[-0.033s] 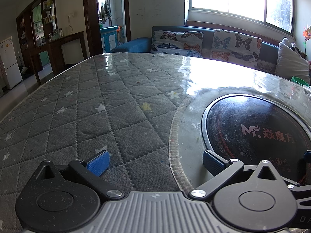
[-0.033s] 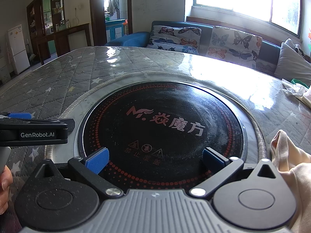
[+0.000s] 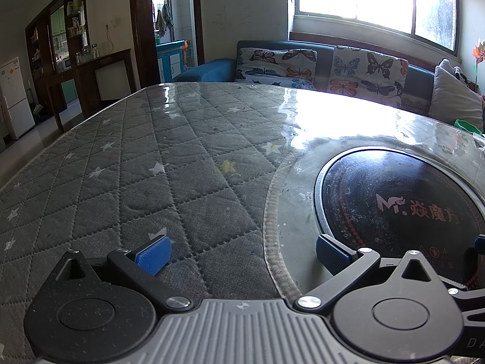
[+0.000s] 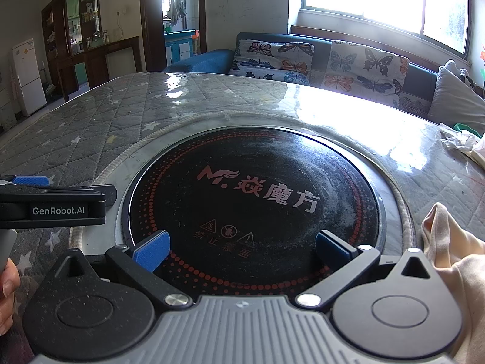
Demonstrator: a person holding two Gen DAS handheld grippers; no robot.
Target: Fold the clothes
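Observation:
A cream garment (image 4: 454, 261) lies bunched on the table at the right edge of the right wrist view, just right of my right gripper's right finger and apart from it. My right gripper (image 4: 242, 251) stands open over the black round cooktop (image 4: 251, 200), with nothing between its blue pads. My left gripper (image 3: 242, 254) is open too, low over the grey quilted star-print table cover (image 3: 151, 166), and it holds nothing. In the right wrist view the left gripper's black body shows from the side at the left edge, with a person's hand (image 4: 7, 288) below it.
The cooktop (image 3: 394, 200) is sunk into the table under a glossy clear sheet. Crumpled white wrapping (image 4: 457, 139) and a green item (image 4: 463, 127) lie at the table's far right. A blue sofa (image 4: 272, 57) with butterfly cushions runs behind the table, under the window.

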